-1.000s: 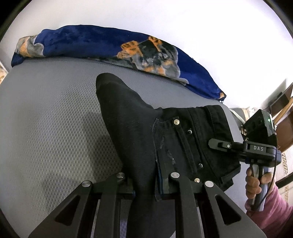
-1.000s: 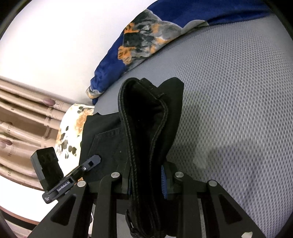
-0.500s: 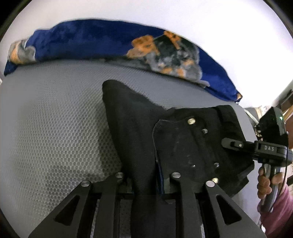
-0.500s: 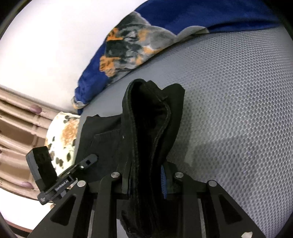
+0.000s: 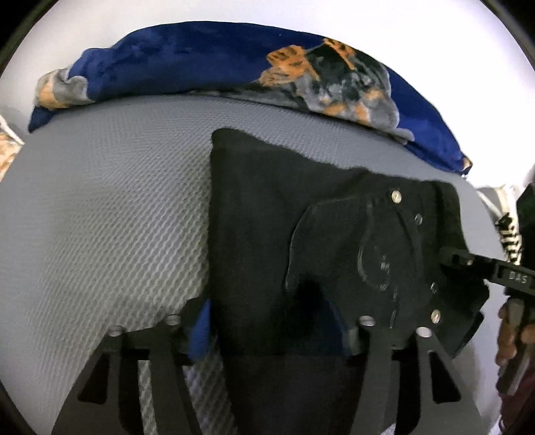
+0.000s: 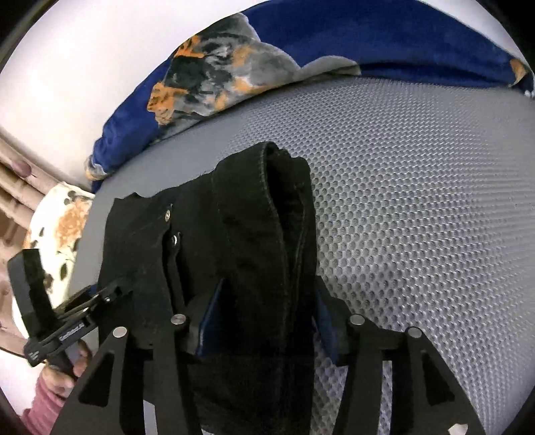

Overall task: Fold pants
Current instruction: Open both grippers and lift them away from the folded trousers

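**Both grippers spread around black denim on grey mesh**

Black denim pants, folded into a thick bundle, lying on grey honeycomb-mesh bed surface. Silver rivets and button visible near waistband, toward right side of left wrist view. Left gripper: jaws spread wide, fabric passing between them, blue pads visible on both sides, not clamped. Right gripper: jaws likewise apart, stacked hems of pants standing between blue pads; contact with pads unclear. Right gripper also visible at right edge of left view, just beside waistband. Blue plush blanket with orange-and-grey print bunched along far edge of bed, against white wall.
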Motion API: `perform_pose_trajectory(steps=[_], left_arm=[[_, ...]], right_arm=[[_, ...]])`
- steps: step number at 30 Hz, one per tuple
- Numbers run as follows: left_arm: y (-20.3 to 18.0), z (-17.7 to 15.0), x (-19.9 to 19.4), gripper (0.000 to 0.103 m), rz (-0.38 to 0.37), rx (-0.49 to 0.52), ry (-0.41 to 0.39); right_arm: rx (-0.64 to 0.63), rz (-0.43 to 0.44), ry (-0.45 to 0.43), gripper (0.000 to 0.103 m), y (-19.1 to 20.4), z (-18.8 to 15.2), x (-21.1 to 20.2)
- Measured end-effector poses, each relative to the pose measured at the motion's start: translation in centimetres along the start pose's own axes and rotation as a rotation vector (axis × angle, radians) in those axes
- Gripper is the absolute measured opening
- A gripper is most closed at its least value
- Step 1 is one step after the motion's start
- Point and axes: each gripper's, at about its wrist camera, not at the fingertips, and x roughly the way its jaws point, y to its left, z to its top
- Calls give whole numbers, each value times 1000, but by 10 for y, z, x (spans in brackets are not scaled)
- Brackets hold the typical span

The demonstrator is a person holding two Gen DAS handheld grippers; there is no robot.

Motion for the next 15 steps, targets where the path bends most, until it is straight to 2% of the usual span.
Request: perform_pose_trajectory(steps=[4,10,11,15], left_arm=[[4,-20,-10,71,12,-17,-7],[8,-50,-30,72,70,-71,-16],[7,-54,-35,72,85,-81,10],[0,-70,-57,72,155,-70,-14]], right_arm=[[14,-53,-7,63,0,-16,-9],[34,-80,-35,65,7,-38,-26],[37,-83,-47,66,8,-41,-30],[46,-97,-97,67,12,-53,-49]])
